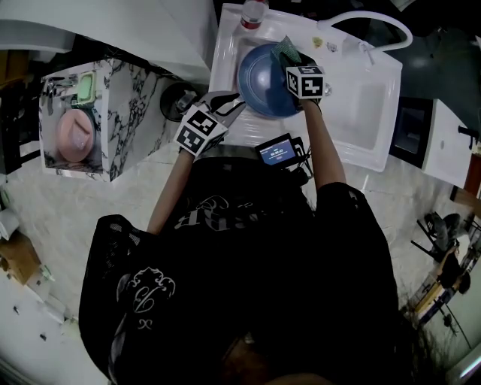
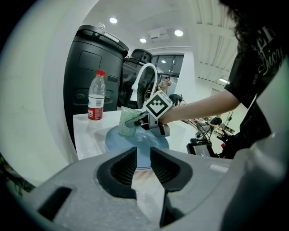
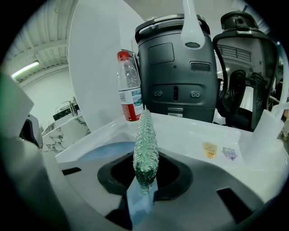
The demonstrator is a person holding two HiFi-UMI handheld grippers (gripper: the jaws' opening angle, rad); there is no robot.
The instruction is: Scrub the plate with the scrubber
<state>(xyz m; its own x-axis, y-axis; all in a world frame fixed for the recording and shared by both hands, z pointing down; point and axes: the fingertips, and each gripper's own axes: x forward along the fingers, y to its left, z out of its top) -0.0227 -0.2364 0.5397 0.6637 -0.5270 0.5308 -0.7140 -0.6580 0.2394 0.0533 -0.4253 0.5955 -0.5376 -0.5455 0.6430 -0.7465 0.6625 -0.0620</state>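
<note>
A blue plate point(image 1: 264, 81) lies in the white sink point(image 1: 353, 113). My left gripper point(image 1: 237, 100) reaches its near left rim; in the left gripper view the jaws point(image 2: 143, 169) stand shut with the plate's edge point(image 2: 135, 146) pinched between them. My right gripper point(image 1: 290, 62) is over the plate's far side, shut on a green scrubber point(image 1: 285, 50). The right gripper view shows the scrubber point(image 3: 145, 144) edge-on, standing up between the jaws point(image 3: 145, 180), with the plate point(image 3: 106, 151) below it. From the left gripper view, the scrubber point(image 2: 127, 121) rests on the plate's far part.
A water bottle with a red cap point(image 1: 253, 13) stands at the sink's back left corner. A white faucet point(image 1: 379, 22) arches over the back right. Black appliances point(image 3: 180, 67) stand behind the sink. A marble counter point(image 1: 128, 113) with a pink dish point(image 1: 75, 137) is to the left.
</note>
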